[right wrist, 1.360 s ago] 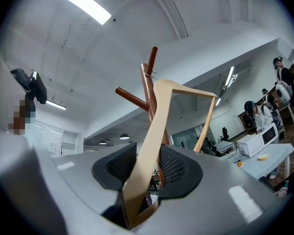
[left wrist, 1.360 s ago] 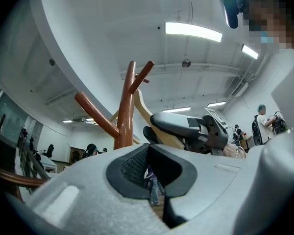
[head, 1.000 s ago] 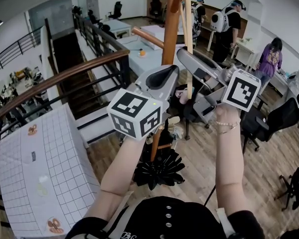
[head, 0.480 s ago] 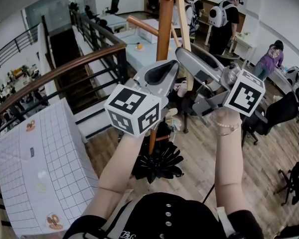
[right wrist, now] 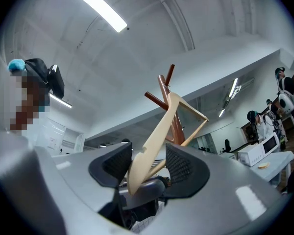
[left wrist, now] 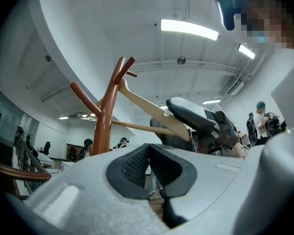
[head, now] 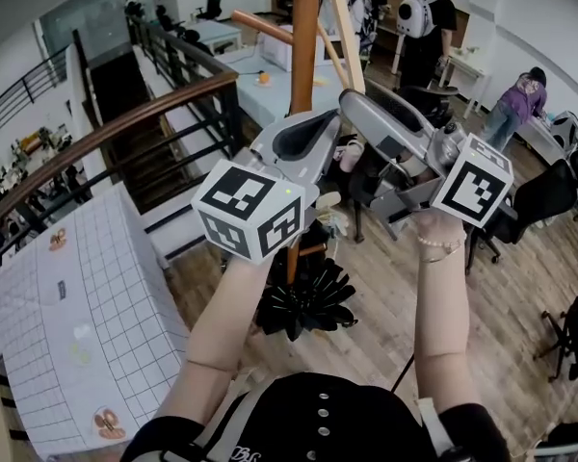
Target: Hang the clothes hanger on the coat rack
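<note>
1. The right gripper [right wrist: 148,161] has jaws that have just been opening. They stand wide apart, with the low end of the hanger [right wrist: 157,131] loose between them.
2. The left gripper [left wrist: 149,166] has its jaws pressed together, holding nothing.
3. The hanger's top sits up among the pegs of the coat rack [left wrist: 104,126].

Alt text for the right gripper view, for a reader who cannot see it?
The jaws of the right gripper, just opened, stand apart around the lower end of a pale wooden hanger, whose top meets the brown coat rack beyond.
</note>
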`<state>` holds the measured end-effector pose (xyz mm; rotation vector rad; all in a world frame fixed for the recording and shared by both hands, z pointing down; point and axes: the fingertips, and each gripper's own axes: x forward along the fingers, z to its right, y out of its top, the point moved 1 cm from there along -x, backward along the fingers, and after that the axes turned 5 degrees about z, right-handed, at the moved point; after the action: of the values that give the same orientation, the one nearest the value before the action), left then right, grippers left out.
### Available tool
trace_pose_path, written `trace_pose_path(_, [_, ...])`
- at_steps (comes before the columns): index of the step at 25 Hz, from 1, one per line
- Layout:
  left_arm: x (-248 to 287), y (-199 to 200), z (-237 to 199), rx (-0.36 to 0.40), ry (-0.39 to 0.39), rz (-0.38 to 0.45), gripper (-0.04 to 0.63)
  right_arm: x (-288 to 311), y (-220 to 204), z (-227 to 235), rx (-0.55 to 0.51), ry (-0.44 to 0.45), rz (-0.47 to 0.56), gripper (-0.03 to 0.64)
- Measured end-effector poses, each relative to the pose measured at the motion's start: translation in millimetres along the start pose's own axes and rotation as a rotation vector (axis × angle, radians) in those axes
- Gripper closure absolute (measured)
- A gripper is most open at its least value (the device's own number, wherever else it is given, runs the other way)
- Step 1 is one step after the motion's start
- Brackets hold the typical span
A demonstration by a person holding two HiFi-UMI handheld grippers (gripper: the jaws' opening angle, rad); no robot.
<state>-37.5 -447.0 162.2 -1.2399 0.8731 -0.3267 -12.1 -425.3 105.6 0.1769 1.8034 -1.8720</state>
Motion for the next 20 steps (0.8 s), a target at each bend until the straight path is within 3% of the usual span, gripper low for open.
trace_pose_path(10, [-19, -11, 12, -0.009, -0.015, -0.021, 0.603, -19, -17, -12, -0.005, -0.037, 0.002, 0.414])
trace_pose_path(20, [-37, -24, 25, -0.039, -0.021, -0.034, 0.603, -43, -48, -20, 0.009, -0.088, -0.021, 0.537])
